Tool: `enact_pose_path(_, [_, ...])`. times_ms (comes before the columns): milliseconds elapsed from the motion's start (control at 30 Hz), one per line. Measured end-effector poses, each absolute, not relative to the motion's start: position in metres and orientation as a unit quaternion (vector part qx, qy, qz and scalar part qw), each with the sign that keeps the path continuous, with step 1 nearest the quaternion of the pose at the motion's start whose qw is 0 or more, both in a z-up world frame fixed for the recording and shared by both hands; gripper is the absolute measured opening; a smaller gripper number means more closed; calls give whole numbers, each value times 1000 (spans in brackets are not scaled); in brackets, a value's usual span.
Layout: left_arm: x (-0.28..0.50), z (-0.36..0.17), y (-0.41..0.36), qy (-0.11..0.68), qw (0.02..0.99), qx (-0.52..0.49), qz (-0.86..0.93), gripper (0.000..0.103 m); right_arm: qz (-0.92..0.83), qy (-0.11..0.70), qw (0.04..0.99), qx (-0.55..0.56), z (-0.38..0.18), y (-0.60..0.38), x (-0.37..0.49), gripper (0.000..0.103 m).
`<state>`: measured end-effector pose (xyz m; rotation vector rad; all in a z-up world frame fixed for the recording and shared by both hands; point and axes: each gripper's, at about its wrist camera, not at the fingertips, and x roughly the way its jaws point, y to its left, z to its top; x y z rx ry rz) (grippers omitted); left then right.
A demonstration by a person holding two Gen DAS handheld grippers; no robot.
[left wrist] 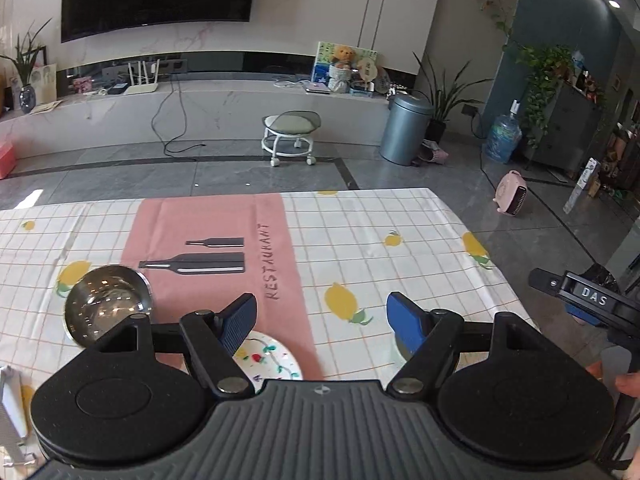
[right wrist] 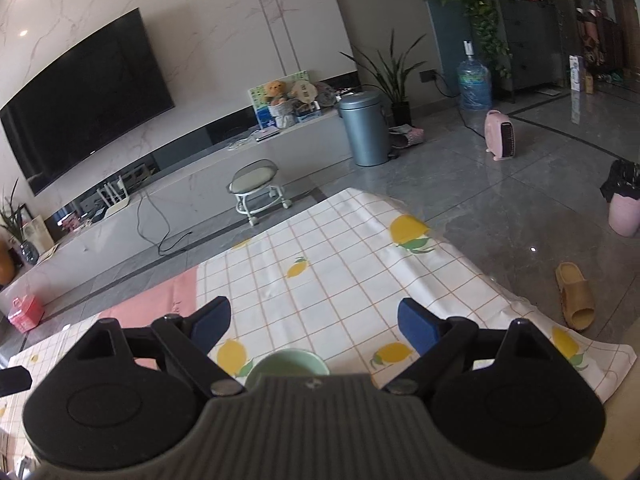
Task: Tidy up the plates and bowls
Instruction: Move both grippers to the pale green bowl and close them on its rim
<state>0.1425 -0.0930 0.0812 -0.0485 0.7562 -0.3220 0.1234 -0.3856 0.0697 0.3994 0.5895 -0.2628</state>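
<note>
Both hand-held grippers, left (left wrist: 321, 322) and right (right wrist: 314, 326), released and empty above bench (left wrist: 360, 240); approach 1 dish squarely, e.g. plate (left wrist: 272, 360).

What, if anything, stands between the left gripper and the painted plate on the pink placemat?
Nothing visible does. The left gripper hangs open just above the painted plate, whose near part its own body hides. The steel bowl sits off to the left, out of the way.
</note>
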Motion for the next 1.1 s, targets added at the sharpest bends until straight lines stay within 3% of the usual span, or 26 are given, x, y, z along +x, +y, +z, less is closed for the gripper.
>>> enact_pose_path(267, [183, 42, -148, 391, 892, -8, -225, 87, -162, 306, 907, 239, -3, -416, 148, 88])
enact_pose_path(500, [219, -11, -175, 469, 842, -57, -262, 87, -140, 353, 859, 342, -50, -448, 159, 86])
enact_pose_path(633, [225, -36, -190, 504, 831, -17, -236, 86, -106, 376, 852, 350, -60, -437, 169, 83])
enact_pose_path(733, [223, -51, -199, 520, 822, 16, -233, 83, -77, 406, 842, 347, -68, -421, 183, 76])
enact_pose_path(800, [223, -57, -201, 521, 822, 29, -228, 81, -84, 431, 840, 318, -73, -408, 189, 63])
enact_pose_path(933, [225, -66, -199, 540, 810, 17, -230, 74, -92, 443, 845, 284, -76, -400, 193, 55])
enact_pose_path(1033, [226, -72, -200, 551, 802, 12, -229, 55, -86, 443, 844, 289, -77, -401, 194, 48])
enact_pose_path(1100, [226, -75, -201, 553, 798, 4, -238, 42, -87, 449, 845, 278, -78, -399, 196, 34])
